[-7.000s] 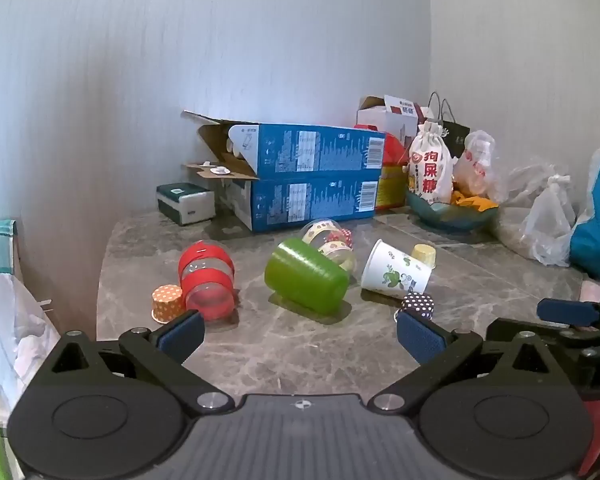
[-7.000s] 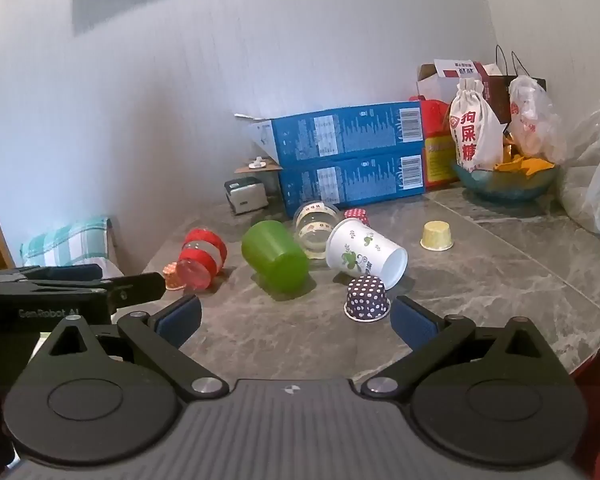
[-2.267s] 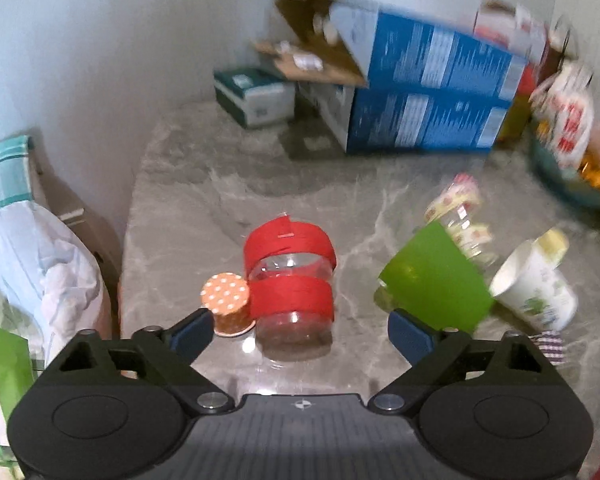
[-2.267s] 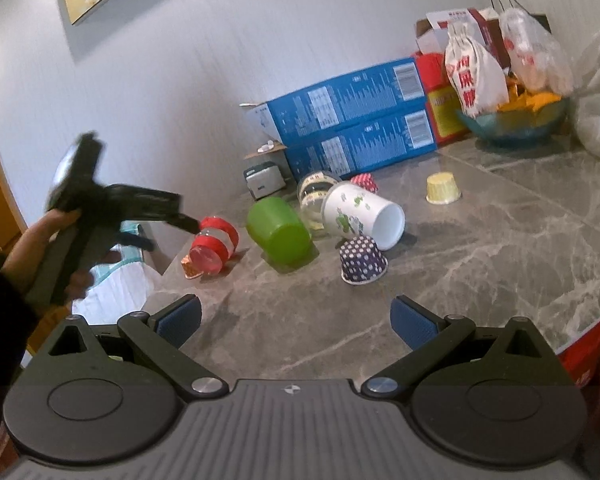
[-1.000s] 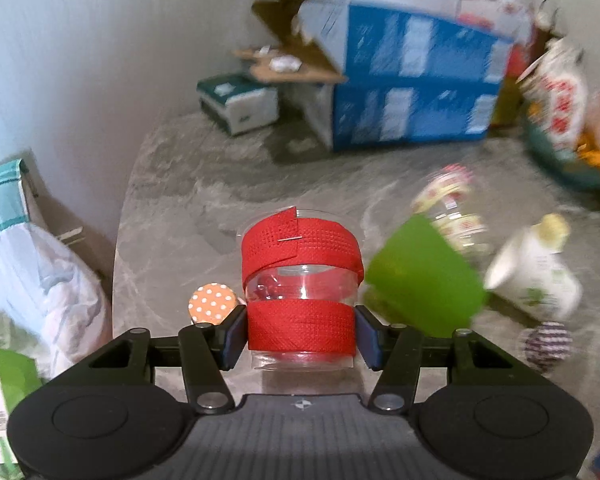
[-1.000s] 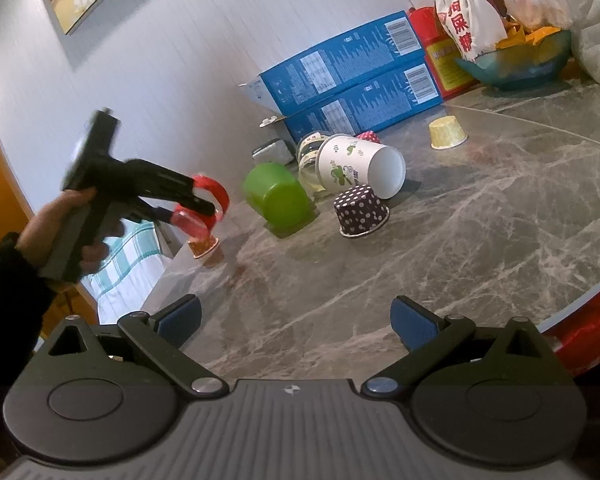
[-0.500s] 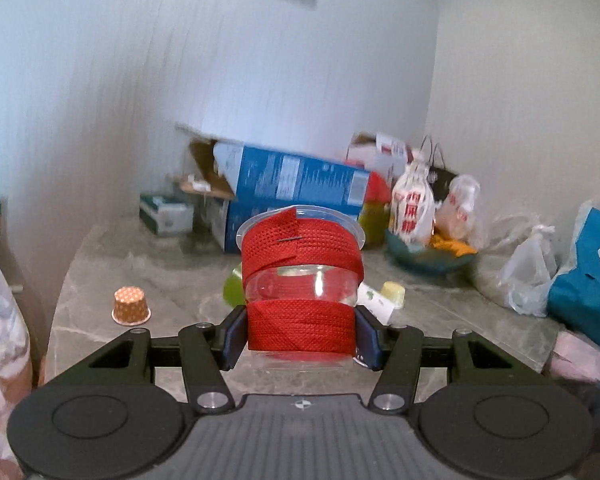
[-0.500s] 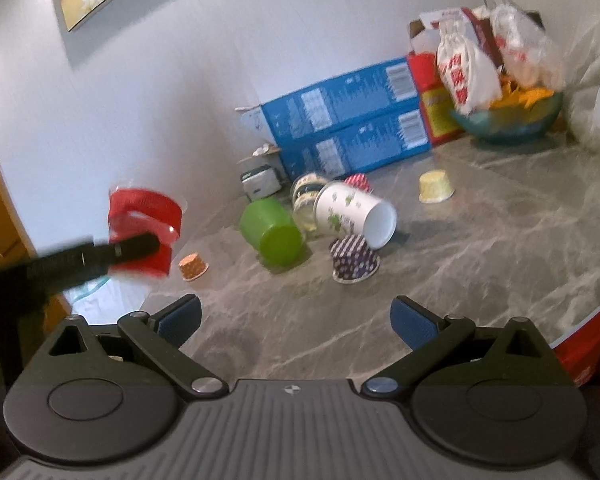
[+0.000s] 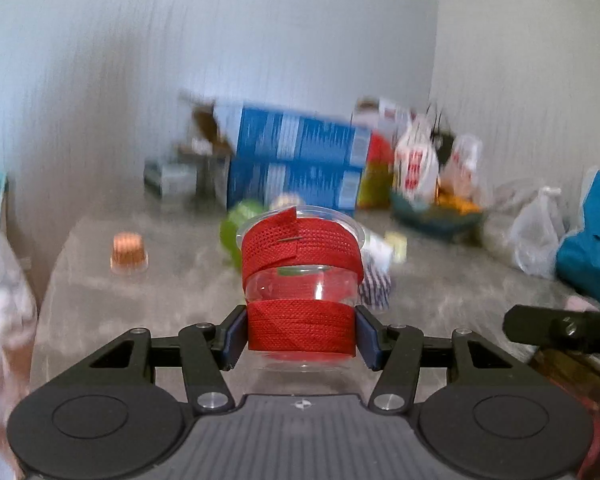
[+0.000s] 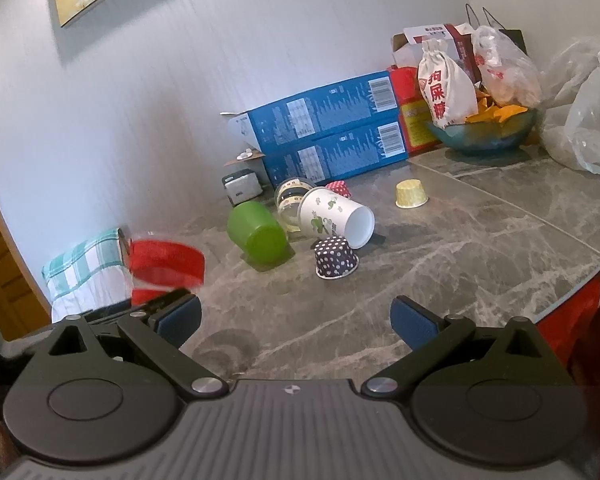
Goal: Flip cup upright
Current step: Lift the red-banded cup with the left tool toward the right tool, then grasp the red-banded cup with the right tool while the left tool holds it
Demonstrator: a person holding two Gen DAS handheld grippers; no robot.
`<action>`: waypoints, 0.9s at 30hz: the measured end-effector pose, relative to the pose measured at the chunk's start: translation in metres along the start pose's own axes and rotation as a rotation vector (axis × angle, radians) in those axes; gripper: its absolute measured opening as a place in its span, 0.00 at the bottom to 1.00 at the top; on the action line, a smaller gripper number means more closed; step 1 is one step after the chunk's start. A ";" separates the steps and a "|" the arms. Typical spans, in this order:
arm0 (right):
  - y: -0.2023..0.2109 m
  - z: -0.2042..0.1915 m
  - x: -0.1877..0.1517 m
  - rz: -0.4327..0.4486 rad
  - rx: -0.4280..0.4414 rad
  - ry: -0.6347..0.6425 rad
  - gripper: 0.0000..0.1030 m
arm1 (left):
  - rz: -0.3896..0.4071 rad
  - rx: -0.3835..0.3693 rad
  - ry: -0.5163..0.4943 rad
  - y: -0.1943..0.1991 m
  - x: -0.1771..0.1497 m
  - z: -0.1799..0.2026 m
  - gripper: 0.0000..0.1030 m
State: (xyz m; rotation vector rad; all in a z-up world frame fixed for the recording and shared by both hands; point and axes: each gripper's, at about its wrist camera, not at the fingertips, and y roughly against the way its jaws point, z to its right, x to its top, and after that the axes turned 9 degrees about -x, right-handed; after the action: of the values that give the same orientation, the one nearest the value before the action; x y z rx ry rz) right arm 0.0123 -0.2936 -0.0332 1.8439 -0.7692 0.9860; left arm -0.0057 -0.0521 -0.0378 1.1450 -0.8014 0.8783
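In the left wrist view, the left tongs (image 9: 301, 336) were clamped on the clear plastic cup wrapped in two red mesh bands (image 9: 300, 280). Their blue pads pressed the lower band from both sides, and the cup stood mouth-up, rim at the top. It sat near and central in the frame, in front of the grey marbled tabletop (image 9: 172, 280); whether its base touched the surface could not be told. The far scene was blurred. A small orange paper cup (image 9: 129, 254) stood upside down at far left, stacked blue cardboard boxes (image 9: 296, 160) lay against the white wall, and a blue bag (image 9: 596, 248) was at right.

In the right wrist view, the right tongs (image 10: 296, 318) were spread wide with nothing between them, held low over the near tabletop edge. The red-banded cup (image 10: 166, 268) appeared blurred at near left, just beyond the left blue pad. Farther off lay a green plastic cup on its side (image 10: 258, 234), a white printed paper cup on its side (image 10: 334, 218), and a dark dotted paper cup upside down (image 10: 336, 258). A small yellow paper cup (image 10: 410, 194) sat to the right, with a teal glass bowl (image 10: 484, 132) far right.
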 end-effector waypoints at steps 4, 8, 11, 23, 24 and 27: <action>-0.004 -0.004 0.002 -0.031 0.006 -0.007 0.99 | -0.254 -0.070 0.082 -0.014 0.018 -0.011 0.57; -0.020 -0.010 0.013 -0.135 0.059 -0.058 0.99 | -0.347 -0.066 0.107 -0.025 0.027 -0.017 0.57; -0.046 -0.009 0.026 -0.293 0.136 -0.169 0.99 | -0.389 -0.069 0.117 -0.033 0.027 -0.015 0.57; -0.128 -0.040 0.036 -0.679 0.164 -0.266 0.99 | -0.423 -0.078 0.120 -0.038 0.022 -0.005 0.57; -0.129 -0.043 0.035 -0.691 0.165 -0.261 0.98 | -0.423 -0.081 0.121 -0.038 0.021 -0.006 0.57; -0.139 -0.053 0.035 -0.724 0.142 -0.223 0.95 | -0.426 -0.088 0.125 -0.038 0.022 -0.008 0.57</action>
State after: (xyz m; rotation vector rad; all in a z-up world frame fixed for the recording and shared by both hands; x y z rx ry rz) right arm 0.1250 -0.1913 -0.0441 2.1413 -0.1117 0.3760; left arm 0.0383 -0.0475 -0.0360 1.1164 -0.4638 0.5464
